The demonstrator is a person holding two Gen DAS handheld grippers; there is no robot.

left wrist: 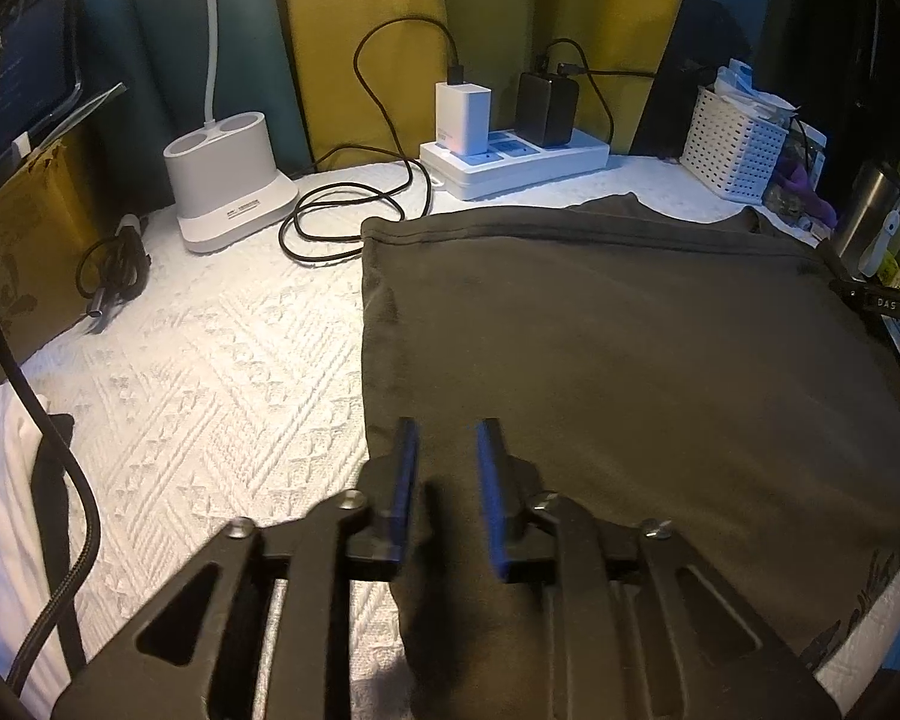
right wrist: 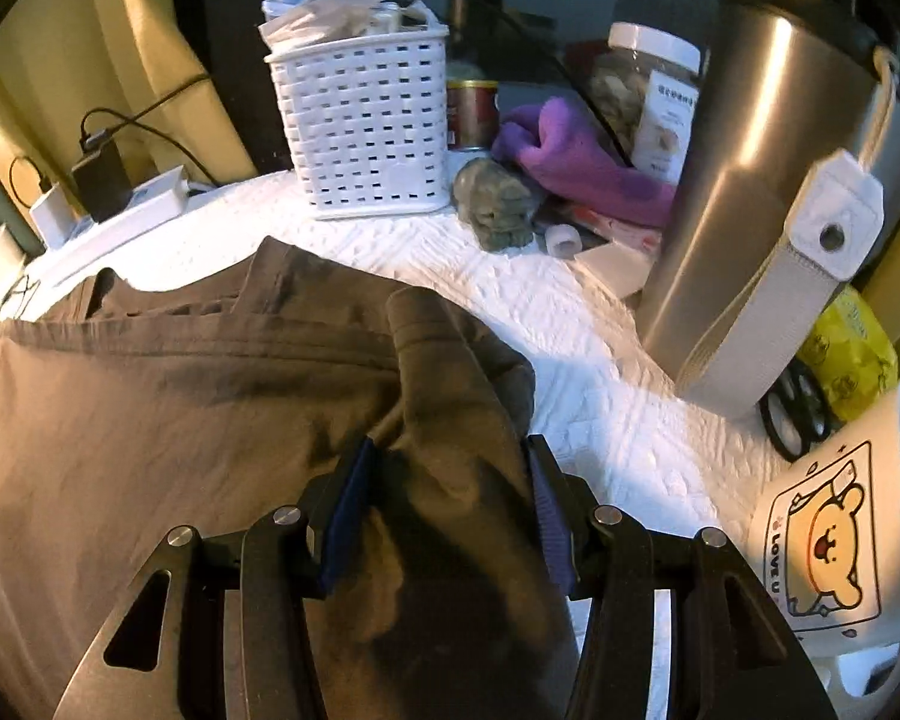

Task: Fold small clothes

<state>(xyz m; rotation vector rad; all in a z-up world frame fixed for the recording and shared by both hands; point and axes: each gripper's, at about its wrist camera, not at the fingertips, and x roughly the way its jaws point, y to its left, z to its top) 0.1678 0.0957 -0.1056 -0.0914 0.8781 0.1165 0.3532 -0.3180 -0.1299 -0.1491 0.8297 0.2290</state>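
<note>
The left gripper [left wrist: 447,438] hovers parted over the dark garment [left wrist: 630,348] on the counter [left wrist: 210,360]. The right gripper [right wrist: 453,450] straddles a bunched fold at 12 o'clock, grip uncertain; swinging toward 3 o'clock risks toppling the mug [right wrist: 840,528].

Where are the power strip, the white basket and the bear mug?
Power strip [left wrist: 513,165], left wrist view, its front edge.
White basket [right wrist: 363,132], right wrist view, its front wall.
Bear mug [right wrist: 834,540], right wrist view, its printed side.

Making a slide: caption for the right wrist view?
Right gripper straddles a bunched fold of the dark garment beside a steel flask.
</note>
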